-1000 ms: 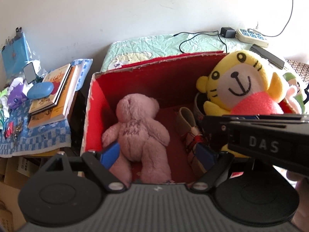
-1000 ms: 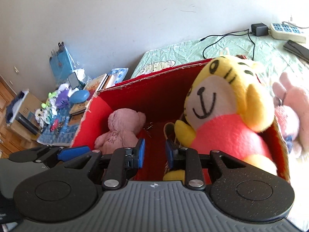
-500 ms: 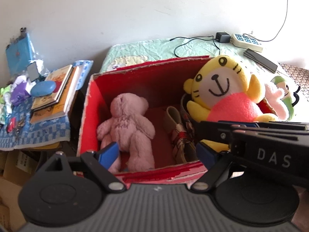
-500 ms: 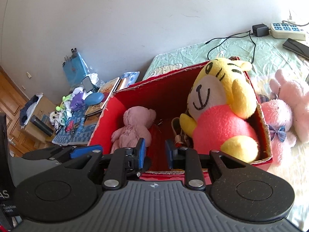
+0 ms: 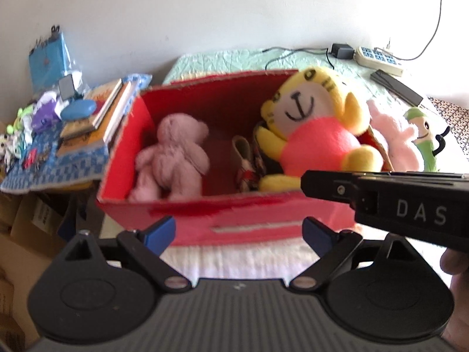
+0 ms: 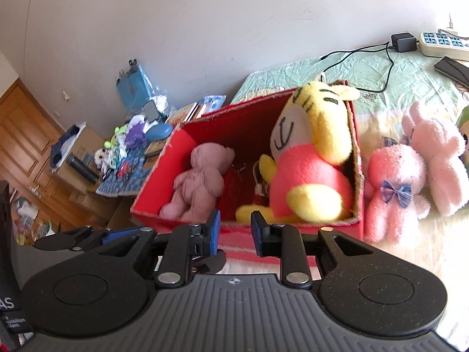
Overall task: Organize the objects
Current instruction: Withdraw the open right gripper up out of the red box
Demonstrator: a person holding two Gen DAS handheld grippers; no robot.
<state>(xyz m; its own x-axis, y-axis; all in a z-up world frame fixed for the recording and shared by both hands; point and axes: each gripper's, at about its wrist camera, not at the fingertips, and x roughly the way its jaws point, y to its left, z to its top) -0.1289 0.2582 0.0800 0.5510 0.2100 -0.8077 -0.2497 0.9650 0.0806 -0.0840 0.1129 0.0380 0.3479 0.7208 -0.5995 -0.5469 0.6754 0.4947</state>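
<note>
The left gripper [image 5: 239, 231] has nothing between its blue pads, and its jaws are opening, already wide. The right gripper [image 6: 233, 231] has its jaws drawn in to a narrow gap and it holds nothing. Both grippers hang in front of the near wall of the red cardboard box [image 6: 293, 250], outside it.

Inside the box, the mauve plush bear [image 5: 173, 155] lies at the left end and the yellow tiger plush with a coral belly [image 6: 310, 176] sits upright at the right end, with a small checked item between them.

The toys not yet put away lie on the bed cover to the right of the box — a deep pink plush rabbit with a blue bow [image 6: 395, 187], just beside the box wall, and a pale pink plush rabbit [image 6: 436, 158] touching it. A green-capped doll [image 5: 425, 140] lies further right.

So the next target is probably the deep pink rabbit. It is to the right of the jaws and ahead of them, and the right hand is nearer. Its long axis runs away from the camera, so the jaws would have to open and close across the body.
</note>
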